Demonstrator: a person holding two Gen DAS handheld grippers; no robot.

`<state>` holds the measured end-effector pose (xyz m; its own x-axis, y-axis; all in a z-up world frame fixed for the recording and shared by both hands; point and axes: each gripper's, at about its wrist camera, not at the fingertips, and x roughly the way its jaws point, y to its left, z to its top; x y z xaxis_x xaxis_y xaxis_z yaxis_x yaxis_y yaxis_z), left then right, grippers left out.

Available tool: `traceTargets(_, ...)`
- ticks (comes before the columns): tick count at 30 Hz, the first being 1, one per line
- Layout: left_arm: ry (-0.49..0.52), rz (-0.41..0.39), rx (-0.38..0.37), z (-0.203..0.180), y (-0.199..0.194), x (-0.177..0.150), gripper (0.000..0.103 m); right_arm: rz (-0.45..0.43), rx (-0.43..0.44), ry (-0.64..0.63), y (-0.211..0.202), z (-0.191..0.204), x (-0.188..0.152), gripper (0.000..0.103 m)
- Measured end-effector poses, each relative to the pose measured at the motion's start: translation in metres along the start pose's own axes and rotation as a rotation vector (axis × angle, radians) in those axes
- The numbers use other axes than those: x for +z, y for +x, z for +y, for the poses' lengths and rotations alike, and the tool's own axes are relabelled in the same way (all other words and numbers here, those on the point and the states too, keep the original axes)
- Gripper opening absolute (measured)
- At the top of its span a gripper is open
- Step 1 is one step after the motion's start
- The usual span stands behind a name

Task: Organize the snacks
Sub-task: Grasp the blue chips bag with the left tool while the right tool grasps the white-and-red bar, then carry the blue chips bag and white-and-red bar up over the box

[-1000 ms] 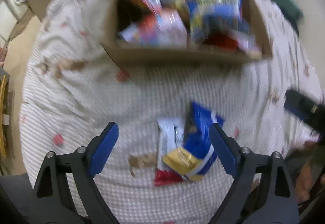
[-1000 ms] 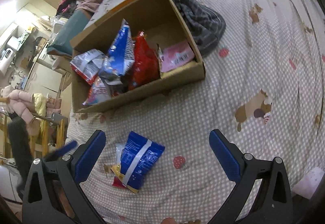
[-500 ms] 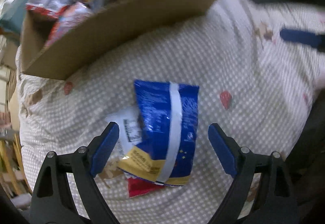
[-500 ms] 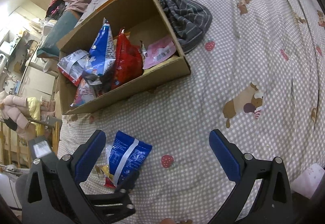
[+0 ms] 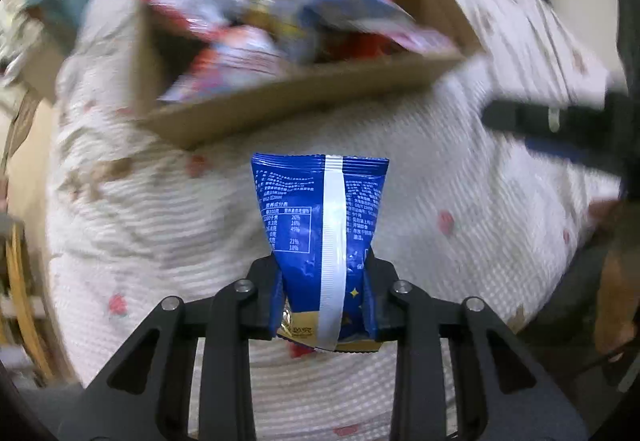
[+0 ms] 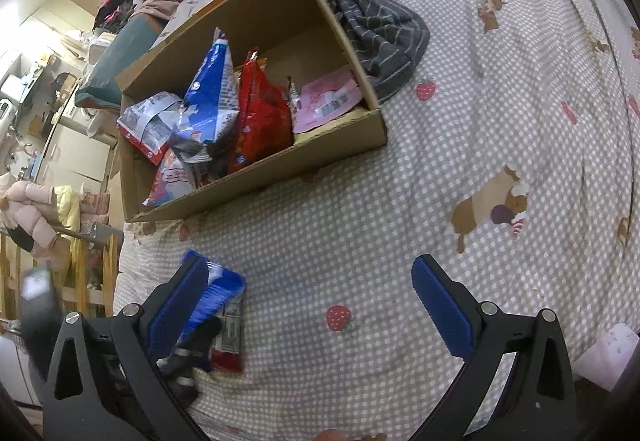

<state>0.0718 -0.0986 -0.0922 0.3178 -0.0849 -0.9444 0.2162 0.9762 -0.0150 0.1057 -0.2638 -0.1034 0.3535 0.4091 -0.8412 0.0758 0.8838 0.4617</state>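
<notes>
My left gripper (image 5: 322, 301) is shut on a blue snack bag (image 5: 320, 209) with a white stripe, held above the checked bedspread. The bag also shows in the right wrist view (image 6: 218, 291), low left, with the left gripper (image 6: 192, 353) under it. A white and red snack packet (image 6: 230, 337) lies on the bed beneath. A cardboard box (image 5: 304, 97) holding several snack bags stands beyond; it shows in the right wrist view (image 6: 260, 169) too. My right gripper (image 6: 310, 309) is open and empty over the bedspread.
A grey striped cloth (image 6: 376, 29) lies against the box's right side. The bed's left edge drops to wooden furniture (image 6: 92, 265) and room clutter. A pale pink object (image 6: 608, 357) sits at the lower right.
My left gripper has shut on the blue bag and lifted it off the bed, and the view swung toward the box. The right gripper stayed open and moved slightly.
</notes>
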Motion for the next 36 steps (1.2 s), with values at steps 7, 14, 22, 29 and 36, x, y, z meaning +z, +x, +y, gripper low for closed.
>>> traceTargets(7, -0.284, -0.005, 0.12, 0.088, -0.023, -0.009, 0.027, 0.1, 0.004, -0.141, 0.031, 0.04, -0.013, 0.103)
traceTargets(14, -0.368, -0.037, 0.146, 0.098, -0.033, -0.008, 0.027, 0.288, 0.073, -0.222, 0.08, 0.088, -0.039, 0.081)
traceTargets(22, -0.377, -0.014, 0.152, 0.109, -0.015, -0.004, 0.027, 0.345, -0.069, -0.359, 0.134, 0.123, -0.065, 0.068)
traceTargets(29, -0.349, -0.026, 0.153, 0.101, -0.013, 0.0, 0.027, 0.319, -0.138, -0.386, 0.139, 0.123, -0.071, 0.039)
traceTargets(36, -0.354, -0.039, 0.129, 0.098, -0.017, 0.002, 0.027, 0.296, -0.058, -0.269, 0.106, 0.086, -0.07, 0.033)
